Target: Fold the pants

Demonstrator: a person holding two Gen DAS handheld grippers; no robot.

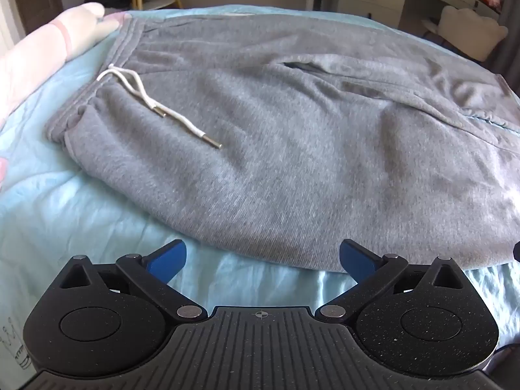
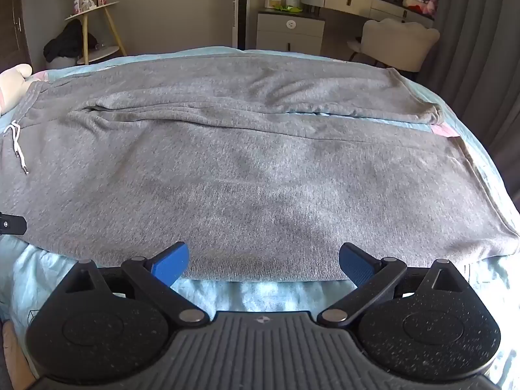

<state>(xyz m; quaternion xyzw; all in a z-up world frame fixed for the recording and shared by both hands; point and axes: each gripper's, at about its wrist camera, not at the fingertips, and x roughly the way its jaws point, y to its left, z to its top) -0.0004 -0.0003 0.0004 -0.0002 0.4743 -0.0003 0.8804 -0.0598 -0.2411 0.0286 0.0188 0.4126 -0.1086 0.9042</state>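
Observation:
Grey sweatpants (image 1: 276, 149) (image 2: 260, 169) lie flat across a light blue bed, waistband to the left and leg cuffs to the right. A white drawstring (image 1: 143, 97) (image 2: 18, 144) with metal tips rests on the front near the waistband. My left gripper (image 1: 262, 258) hovers open just in front of the pants' near edge, by the hip. Further right, my right gripper (image 2: 264, 261) is open too, at the near edge of the closer leg. Nothing sits between either pair of blue pads.
The light blue bedsheet (image 1: 81, 221) (image 2: 260, 295) shows in front of the pants. A pale pink plush toy (image 1: 48, 48) (image 2: 13, 81) lies at the left by the waistband. Beyond the bed stand a wooden side table (image 2: 94, 26), a white cabinet (image 2: 289, 32) and a chair (image 2: 396, 44).

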